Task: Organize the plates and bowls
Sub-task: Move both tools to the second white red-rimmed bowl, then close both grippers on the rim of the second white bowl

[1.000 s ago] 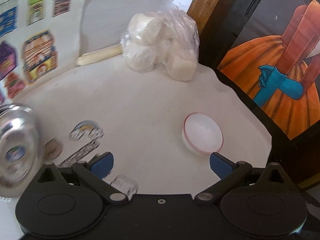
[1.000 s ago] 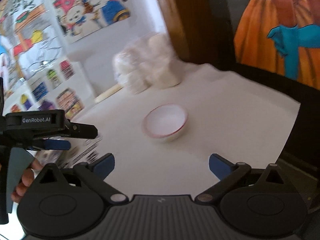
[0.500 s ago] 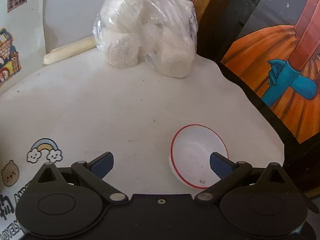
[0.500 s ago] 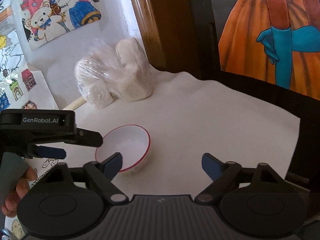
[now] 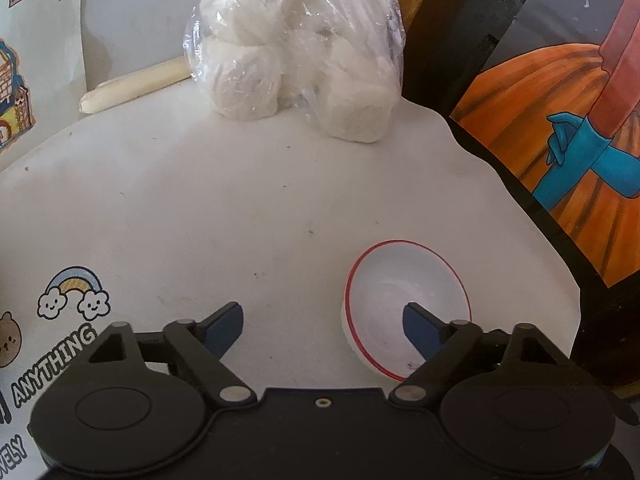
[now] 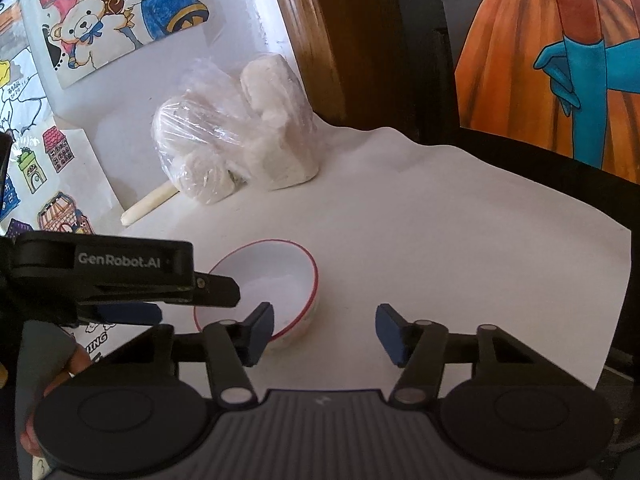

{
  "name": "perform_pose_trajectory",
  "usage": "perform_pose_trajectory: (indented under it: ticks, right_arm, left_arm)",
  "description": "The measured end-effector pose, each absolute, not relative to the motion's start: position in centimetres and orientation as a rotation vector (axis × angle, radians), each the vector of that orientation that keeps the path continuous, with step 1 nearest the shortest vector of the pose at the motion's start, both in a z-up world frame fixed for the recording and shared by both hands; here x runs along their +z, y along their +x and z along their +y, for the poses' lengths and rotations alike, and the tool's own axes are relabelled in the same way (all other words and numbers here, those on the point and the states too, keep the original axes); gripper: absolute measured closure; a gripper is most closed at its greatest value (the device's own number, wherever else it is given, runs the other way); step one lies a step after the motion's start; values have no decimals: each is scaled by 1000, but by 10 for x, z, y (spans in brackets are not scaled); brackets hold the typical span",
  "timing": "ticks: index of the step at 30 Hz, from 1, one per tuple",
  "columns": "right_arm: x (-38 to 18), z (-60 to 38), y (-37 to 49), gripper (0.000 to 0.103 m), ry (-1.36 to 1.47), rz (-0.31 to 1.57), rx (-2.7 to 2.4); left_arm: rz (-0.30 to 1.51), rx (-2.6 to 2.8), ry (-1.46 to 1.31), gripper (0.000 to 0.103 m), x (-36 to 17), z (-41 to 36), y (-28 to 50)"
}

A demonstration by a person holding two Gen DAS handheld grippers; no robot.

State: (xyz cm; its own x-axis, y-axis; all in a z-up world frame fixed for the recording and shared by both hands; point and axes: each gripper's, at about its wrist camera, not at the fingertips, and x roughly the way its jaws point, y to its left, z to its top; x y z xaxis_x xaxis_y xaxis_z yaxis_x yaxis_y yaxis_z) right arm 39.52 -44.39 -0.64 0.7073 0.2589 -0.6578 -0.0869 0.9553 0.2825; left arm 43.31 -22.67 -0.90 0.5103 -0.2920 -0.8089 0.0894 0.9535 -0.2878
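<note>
A small white bowl with a red rim (image 5: 406,300) stands upright on the white table (image 5: 240,208), near its right edge. My left gripper (image 5: 322,322) straddles the bowl's left wall: one finger sits inside the bowl, the other outside on the table. Its jaws are closing, and the pads do not press on the wall. In the right wrist view the same bowl (image 6: 280,276) has my right gripper (image 6: 325,322) over its right wall, the left finger at the rim and the right finger well clear. These jaws are closing too. The left gripper (image 6: 196,304) reaches in from the left.
A clear bag of white buns (image 5: 296,48) and a cream stick (image 5: 136,84) lie at the back. Cartoon stickers (image 5: 74,292) mark the table's left part. A dark frame with an orange painting (image 5: 580,152) stands just past the right edge. A hand (image 6: 60,376) holds the left tool.
Both grippers came down and forward onto the bowl, which now sits between their fingers. Both sets of jaws have narrowed, the right more. The steel bowl has left the left wrist view.
</note>
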Motion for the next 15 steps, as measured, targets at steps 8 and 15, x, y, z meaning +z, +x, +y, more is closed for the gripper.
perform_pose_trajectory:
  ticks: [8, 15]
  right_arm:
    - [-9, -443, 399, 55, 276, 775, 209]
    - [-14, -443, 402, 68, 337, 781, 229]
  left_arm:
    - [1020, -263, -224, 39, -13, -231, 433]
    - [1034, -293, -221, 62, -16, -232, 435]
